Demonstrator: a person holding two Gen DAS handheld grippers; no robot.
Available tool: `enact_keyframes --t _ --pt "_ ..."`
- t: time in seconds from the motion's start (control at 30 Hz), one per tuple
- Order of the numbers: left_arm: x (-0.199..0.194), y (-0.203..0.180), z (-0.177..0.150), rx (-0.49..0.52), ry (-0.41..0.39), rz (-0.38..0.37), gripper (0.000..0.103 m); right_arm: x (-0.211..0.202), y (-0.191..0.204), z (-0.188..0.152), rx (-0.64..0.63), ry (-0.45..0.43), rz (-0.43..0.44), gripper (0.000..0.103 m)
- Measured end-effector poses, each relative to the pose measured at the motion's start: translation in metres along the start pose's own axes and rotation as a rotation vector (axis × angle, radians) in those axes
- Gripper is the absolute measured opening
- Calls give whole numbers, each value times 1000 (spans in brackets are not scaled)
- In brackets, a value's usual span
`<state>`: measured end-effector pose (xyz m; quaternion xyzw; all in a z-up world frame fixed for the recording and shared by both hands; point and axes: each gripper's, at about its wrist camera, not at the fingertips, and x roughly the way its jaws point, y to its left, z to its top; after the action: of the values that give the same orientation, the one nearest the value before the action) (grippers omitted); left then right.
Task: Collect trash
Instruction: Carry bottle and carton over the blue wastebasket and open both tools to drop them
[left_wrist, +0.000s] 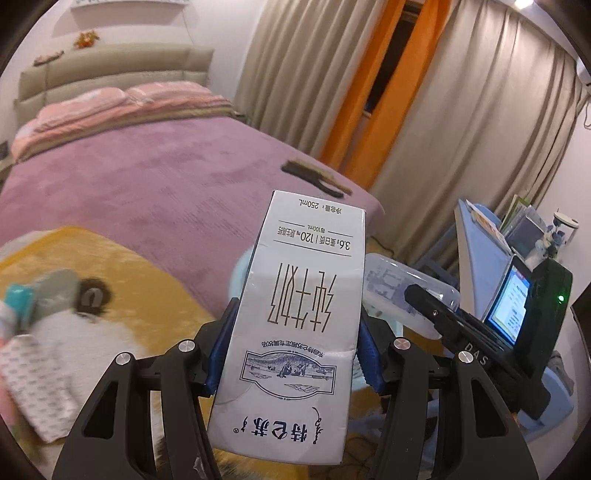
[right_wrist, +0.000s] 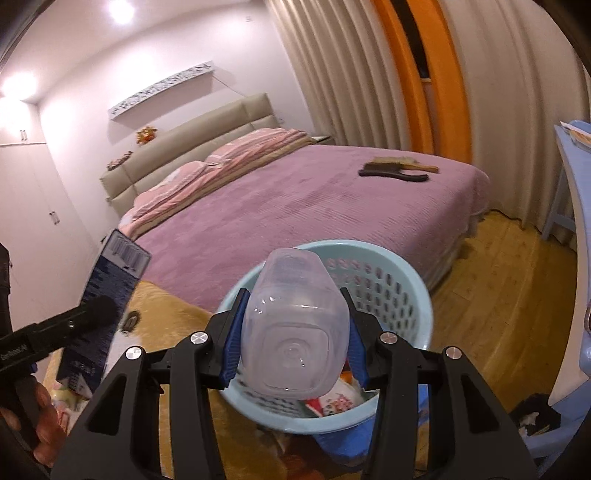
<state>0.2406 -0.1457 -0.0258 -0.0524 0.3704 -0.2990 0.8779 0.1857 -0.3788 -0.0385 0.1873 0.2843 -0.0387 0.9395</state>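
Left gripper (left_wrist: 291, 354) is clamped on the milk carton (left_wrist: 295, 314), carried above the yellow blanket (left_wrist: 147, 280), not yet at the basket (right_wrist: 406, 291). Right gripper (right_wrist: 291, 347) pinches a clear bottle (right_wrist: 295, 332) just over the basket, which already holds wrappers (right_wrist: 332, 400). Both pieces look one drop away; loose bits (left_wrist: 40, 332) on the blanket seem left.

A white milk carton (left_wrist: 295, 325) is sitting clamped, printing upside down; a clear plastic bottle (right_wrist: 293, 328) is hanging above the light-blue basket (right_wrist: 406, 295).
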Motion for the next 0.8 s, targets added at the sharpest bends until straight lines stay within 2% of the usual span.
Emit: enact_keyframes --t 0.13,0.33,0.63,0.7,0.77,0.8 --pt "40 -13 -2 -6 46 -6 55 17 -17 -2 25 26 -32 44" --pt "74 -15 -6 -12 94 -1 55 46 -36 -5 48 78 -76 44" --pt "99 -18 -5 -25 131 24 56 70 -53 -10 85 128 -91 44" --pt "100 -18 -5 -37 130 28 59 73 -54 -10 84 138 -88 44" --pt "96 -15 -5 -63 116 24 75 77 -55 -10 96 157 -70 46" --pt "92 -13 -4 -74 103 20 76 79 -57 -10 111 165 -53 46"
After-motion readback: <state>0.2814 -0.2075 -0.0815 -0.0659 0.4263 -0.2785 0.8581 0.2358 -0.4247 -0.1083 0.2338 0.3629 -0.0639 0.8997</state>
